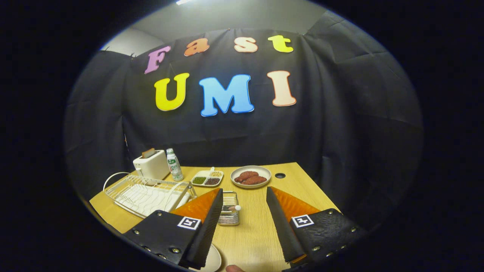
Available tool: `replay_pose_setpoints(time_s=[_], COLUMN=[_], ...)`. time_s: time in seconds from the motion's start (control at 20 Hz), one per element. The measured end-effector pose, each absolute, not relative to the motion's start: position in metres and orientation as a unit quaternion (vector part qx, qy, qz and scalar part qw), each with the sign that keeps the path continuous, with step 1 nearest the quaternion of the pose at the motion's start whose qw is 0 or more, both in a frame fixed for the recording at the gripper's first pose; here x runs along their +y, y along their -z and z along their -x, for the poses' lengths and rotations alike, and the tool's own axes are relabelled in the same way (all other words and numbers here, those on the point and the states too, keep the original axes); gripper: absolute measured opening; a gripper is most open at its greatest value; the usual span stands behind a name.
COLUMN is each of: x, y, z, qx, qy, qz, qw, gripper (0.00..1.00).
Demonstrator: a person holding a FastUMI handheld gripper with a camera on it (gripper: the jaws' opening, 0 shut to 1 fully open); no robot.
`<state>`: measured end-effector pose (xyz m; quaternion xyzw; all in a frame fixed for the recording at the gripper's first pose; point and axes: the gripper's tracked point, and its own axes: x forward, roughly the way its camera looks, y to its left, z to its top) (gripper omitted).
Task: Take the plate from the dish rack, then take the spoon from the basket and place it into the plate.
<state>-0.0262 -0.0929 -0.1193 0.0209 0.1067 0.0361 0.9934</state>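
Observation:
My gripper [244, 190] is open above the wooden table [257, 234], with nothing between its orange-and-black fingers. A small metal basket [229, 214] stands just ahead of the left finger, and the spoon's white handle end [237, 207] sticks out of it. The edge of a white plate [213, 261] lies on the table under the base of the left finger, mostly hidden by it. The white wire dish rack [145, 194] sits to the left of the basket and holds no plate that I can see.
Beyond the fingers stand a round plate with red meat pieces [250, 176], a divided dish of grains [207, 178], a plastic bottle [174, 165] and a white toaster [151, 166]. A cable hole [280, 175] is near the table's back edge. A person's fingertip [234, 268] shows by the plate.

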Motion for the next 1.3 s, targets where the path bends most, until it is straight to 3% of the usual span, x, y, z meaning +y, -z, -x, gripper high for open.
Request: replay_pose_setpoints(time_s=[0.55, 1.0, 1.1, 1.2, 1.25, 1.3], x=[-0.079, -0.067, -0.061, -0.059, -0.050, -0.054], y=[0.173, 0.227, 0.238, 0.236, 0.234, 0.235], z=[-0.037, -0.080, -0.086, -0.088, -0.081, -0.084], qx=[0.029, 0.063, 0.078, 0.075, 0.078, 0.079], qy=[-0.049, -0.057, -0.072, -0.078, -0.086, -0.083], qz=[0.000, -0.018, -0.026, -0.029, -0.041, -0.038], qw=[0.998, 0.996, 0.994, 0.994, 0.992, 0.993], gripper=[0.73, 0.73, 0.66, 0.42, 0.23, 0.15])
